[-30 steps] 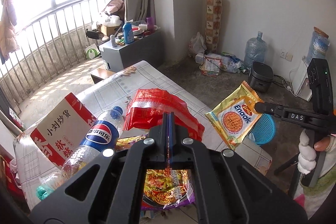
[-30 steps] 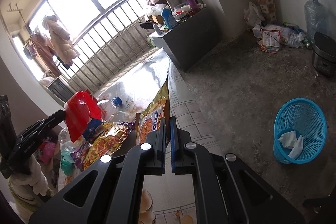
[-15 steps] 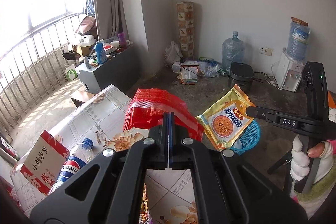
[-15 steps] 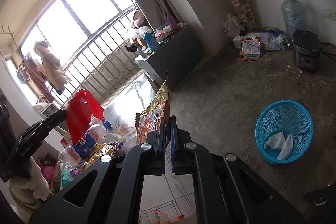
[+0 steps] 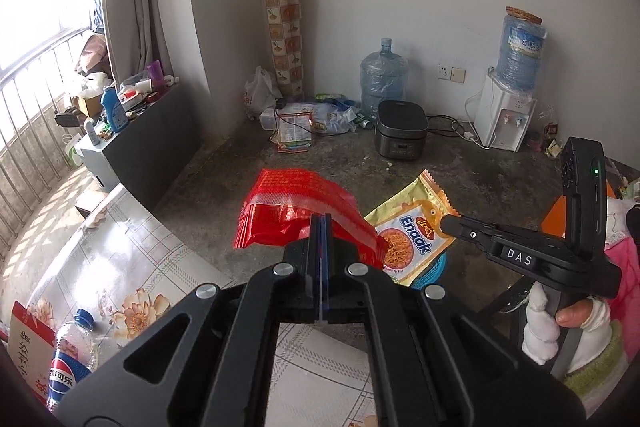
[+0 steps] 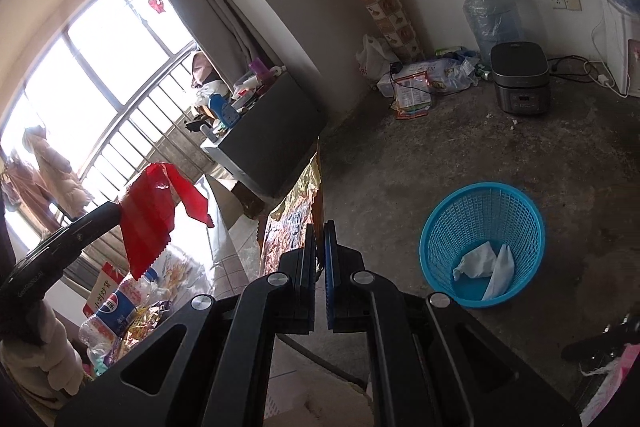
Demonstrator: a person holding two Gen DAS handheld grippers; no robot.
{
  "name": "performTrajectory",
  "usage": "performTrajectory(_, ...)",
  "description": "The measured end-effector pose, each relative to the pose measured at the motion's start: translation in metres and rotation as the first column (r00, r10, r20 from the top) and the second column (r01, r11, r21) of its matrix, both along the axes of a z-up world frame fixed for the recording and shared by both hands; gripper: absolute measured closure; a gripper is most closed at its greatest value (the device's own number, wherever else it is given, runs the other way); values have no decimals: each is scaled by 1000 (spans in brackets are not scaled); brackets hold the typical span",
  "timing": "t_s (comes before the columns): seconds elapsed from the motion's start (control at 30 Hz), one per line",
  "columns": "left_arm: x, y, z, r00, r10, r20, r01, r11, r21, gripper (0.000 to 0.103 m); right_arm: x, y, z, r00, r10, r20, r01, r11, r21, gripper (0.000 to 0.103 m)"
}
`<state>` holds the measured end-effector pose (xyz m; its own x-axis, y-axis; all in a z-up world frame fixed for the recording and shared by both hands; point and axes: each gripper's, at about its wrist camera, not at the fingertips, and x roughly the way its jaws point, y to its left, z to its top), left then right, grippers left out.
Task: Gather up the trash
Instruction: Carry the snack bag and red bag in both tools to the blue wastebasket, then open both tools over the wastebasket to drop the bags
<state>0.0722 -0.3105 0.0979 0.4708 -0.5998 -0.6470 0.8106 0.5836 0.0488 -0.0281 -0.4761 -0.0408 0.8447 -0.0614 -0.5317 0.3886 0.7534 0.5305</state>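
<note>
Both wrappers hang off the table's edge: right fingers (image 6: 319, 247) pinch the noodle pack (image 6: 294, 211), nearer the basket (image 6: 482, 243) than the left fingers' (image 5: 321, 227) red wrapper (image 5: 296, 211).

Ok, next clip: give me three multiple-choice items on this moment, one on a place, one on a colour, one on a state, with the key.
1. Where is the basket?
A. on the table
B. on the floor
C. on the cabinet

2. What colour is the wrapper in the left tongs?
A. red
B. green
C. white

3. How are the right tongs?
A. wide open
B. shut on nothing
C. shut on the Enaak packet

Key: 1 B, the basket stands on bare concrete; 2 A, a red wrapper sticks out between the left tongs' fingers; 3 C, the packet's edge is pinched between the closed fingers.
</note>
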Motion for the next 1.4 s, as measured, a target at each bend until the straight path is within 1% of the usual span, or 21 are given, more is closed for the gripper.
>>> performTrajectory(0.1, 4, -32, -13, 998, -46, -49, 47, 999, 15, 103, -7, -20, -12, 996, -81, -42, 80, 997, -11, 99)
performTrajectory(0.17, 5, -55, -25, 994, -77, -83, 79, 996, 28, 103, -12, -33, -19, 987, -142, -76, 141, 990, -28, 99)
performTrajectory(0.3, 13, -103, -53, 978, -137, -159, 147, 988, 54, 103, -21, -61, -37, 959, -251, -128, 249, 968, -38, 99)
performTrajectory(0.4, 17, -138, -80, 962, -179, -208, 199, 977, 78, 103, -23, -80, -55, 936, -308, -170, 307, 951, -33, 99)
performTrajectory(0.5, 23, -171, -109, 949, -199, -243, 231, 967, 109, 103, -19, -99, -77, 916, -341, -209, 346, 938, -17, 99)
performTrajectory(0.63, 41, -207, -153, 937, -182, -299, 235, 960, 153, 103, -5, -124, -110, 893, -370, -258, 388, 921, 24, 99)
performTrajectory(0.7, 52, -224, -175, 932, -174, -318, 238, 956, 174, 100, 3, -138, -131, 883, -377, -280, 407, 912, 58, 98)
performTrajectory(0.73, 58, -232, -186, 928, -169, -331, 238, 955, 180, 92, 9, -145, -145, 880, -372, -295, 411, 908, 80, 97)
performTrajectory(0.77, 63, -238, -196, 924, -162, -346, 236, 954, 182, 79, 14, -152, -159, 879, -363, -309, 412, 905, 108, 89)
performTrajectory(0.8, 69, -243, -205, 924, -151, -352, 229, 954, 193, 72, 18, -158, -174, 875, -355, -329, 417, 898, 141, 81)
performTrajectory(0.83, 73, -247, -214, 928, -135, -346, 217, 953, 211, 68, 21, -164, -188, 866, -356, -352, 432, 886, 169, 67)
performTrajectory(0.9, 82, -251, -224, 934, -100, -343, 190, 952, 240, 68, 24, -170, -213, 847, -356, -394, 460, 863, 210, 65)
performTrajectory(0.93, 85, -250, -226, 934, -81, -349, 175, 954, 244, 68, 23, -170, -221, 837, -356, -415, 472, 854, 219, 65)
performTrajectory(1.0, 92, -242, -223, 926, -58, -373, 153, 961, 229, 68, 19, -167, -228, 843, -352, -408, 473, 845, 249, 65)
performTrajectory(1.07, 94, -232, -214, 928, -52, -368, 137, 968, 209, 65, 18, -162, -227, 849, -345, -401, 463, 852, 246, 65)
performTrajectory(1.13, 95, -223, -200, 937, -51, -345, 122, 975, 186, 63, 19, -156, -220, 857, -336, -389, 446, 864, 235, 65)
performTrajectory(1.2, 94, -210, -179, 942, -56, -331, 111, 983, 148, 61, 17, -150, -205, 873, -333, -357, 427, 876, 225, 65)
performTrajectory(1.23, 93, -203, -166, 945, -56, -323, 102, 986, 129, 57, 18, -145, -196, 881, -331, -338, 415, 884, 216, 65)
performTrajectory(1.3, 88, -185, -140, 953, -62, -297, 89, 993, 77, 53, 19, -135, -171, 900, -322, -294, 384, 905, 184, 65)
performTrajectory(1.37, 82, -163, -111, 963, -68, -262, 77, 997, 26, 42, 23, -122, -141, 922, -303, -242, 341, 930, 134, 60)
performTrajectory(1.4, 79, -151, -97, 969, -64, -240, 67, 998, 1, 40, 25, -113, -126, 931, -294, -216, 322, 941, 104, 58)
